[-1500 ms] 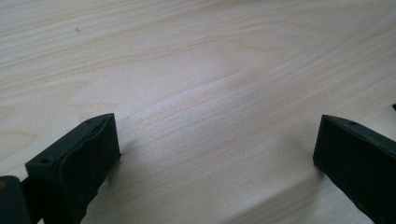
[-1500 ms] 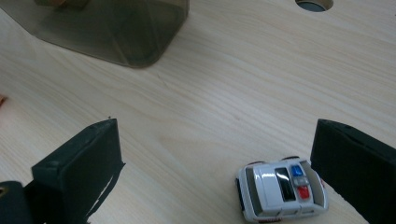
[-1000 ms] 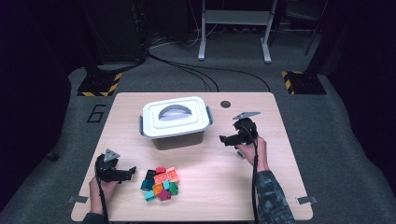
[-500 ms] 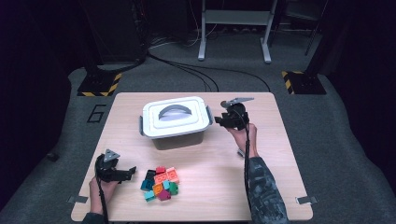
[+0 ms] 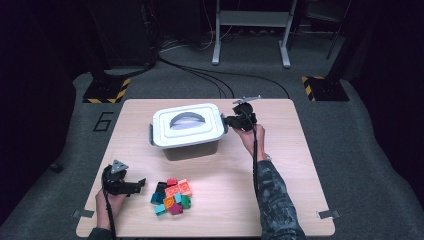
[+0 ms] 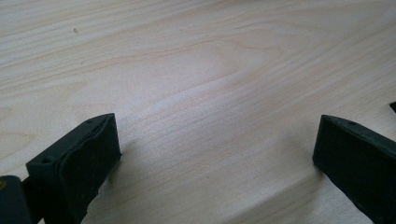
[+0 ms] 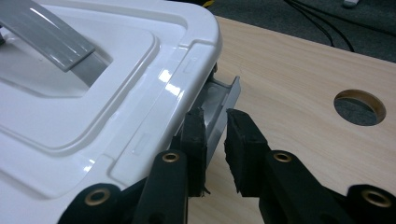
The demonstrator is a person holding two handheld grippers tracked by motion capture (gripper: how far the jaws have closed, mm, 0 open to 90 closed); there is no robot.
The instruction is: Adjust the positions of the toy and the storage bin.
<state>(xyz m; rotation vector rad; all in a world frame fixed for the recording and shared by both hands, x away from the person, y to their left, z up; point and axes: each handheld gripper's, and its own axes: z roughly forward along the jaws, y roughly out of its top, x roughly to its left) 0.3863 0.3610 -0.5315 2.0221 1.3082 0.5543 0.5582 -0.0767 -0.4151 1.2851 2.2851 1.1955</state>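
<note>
The right claw [image 7: 215, 122] has just closed on the grey side latch [image 7: 223, 108] of the white box [image 5: 186, 131] (lid on); the left claw [image 6: 217, 140] rests spread on the table [image 6: 196, 70].

Grey floor [image 5: 360, 150], black cables [image 5: 200, 75], hazard-striped bases [image 5: 105, 92], metal stand [image 5: 250, 30], dark room.

You have carried your right tool [image 7: 215, 122] from the open tabletop [image 5: 295, 150] in to the right end of the white box [image 5: 186, 131], and its jaws have just been closing on the grey side latch [image 7: 223, 108] there.
</note>
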